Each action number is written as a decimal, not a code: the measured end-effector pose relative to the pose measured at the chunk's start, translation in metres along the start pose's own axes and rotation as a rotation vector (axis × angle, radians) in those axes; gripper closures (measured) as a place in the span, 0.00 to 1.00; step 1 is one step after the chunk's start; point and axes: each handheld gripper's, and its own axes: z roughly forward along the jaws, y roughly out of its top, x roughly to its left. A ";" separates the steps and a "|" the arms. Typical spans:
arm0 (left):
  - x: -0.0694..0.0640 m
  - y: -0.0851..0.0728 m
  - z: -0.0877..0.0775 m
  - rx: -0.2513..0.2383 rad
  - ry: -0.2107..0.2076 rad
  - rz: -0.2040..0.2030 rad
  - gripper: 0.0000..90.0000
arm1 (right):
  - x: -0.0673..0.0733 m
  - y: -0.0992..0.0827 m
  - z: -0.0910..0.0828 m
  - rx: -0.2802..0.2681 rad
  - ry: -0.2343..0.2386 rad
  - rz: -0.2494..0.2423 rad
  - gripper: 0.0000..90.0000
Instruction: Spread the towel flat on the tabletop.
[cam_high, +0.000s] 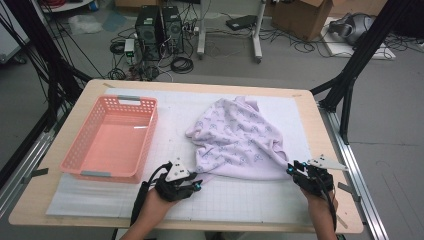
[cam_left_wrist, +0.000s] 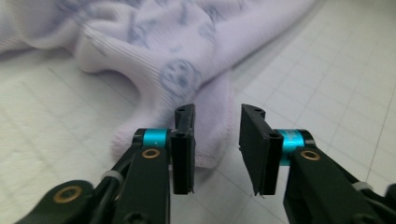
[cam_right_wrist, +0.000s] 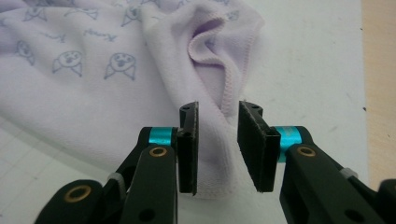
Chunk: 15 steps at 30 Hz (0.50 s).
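Observation:
A pale lilac garment (cam_high: 235, 135) printed with small grey animal faces lies crumpled on the white grid mat (cam_high: 225, 202). My left gripper (cam_high: 197, 186) is at its near left corner. In the left gripper view, the left gripper (cam_left_wrist: 217, 140) stands open, and a ribbed sleeve end (cam_left_wrist: 212, 107) lies between the jaws without the pads pressing it. My right gripper (cam_high: 292, 167) is at the garment's near right corner. In the right gripper view, the right gripper (cam_right_wrist: 218, 140) is open too, straddling a hemmed fold of the garment (cam_right_wrist: 93, 84) on the mat.
A pink plastic basket (cam_high: 148, 142) stands to the left of the garment, with nothing in it. The wooden table edge (cam_high: 327, 150) runs close to the right gripper. Black frame posts rise at both sides of the table.

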 end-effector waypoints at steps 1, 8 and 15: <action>0.000 0.000 0.003 0.020 -0.001 -0.004 0.67 | 0.001 0.000 0.000 -0.001 0.010 -0.007 0.76; -0.006 0.001 0.009 0.037 0.068 0.019 0.65 | 0.008 -0.003 0.014 0.045 0.115 -0.037 0.64; -0.002 0.000 0.005 0.034 0.082 -0.034 0.95 | 0.007 -0.011 0.023 0.101 0.107 -0.054 0.79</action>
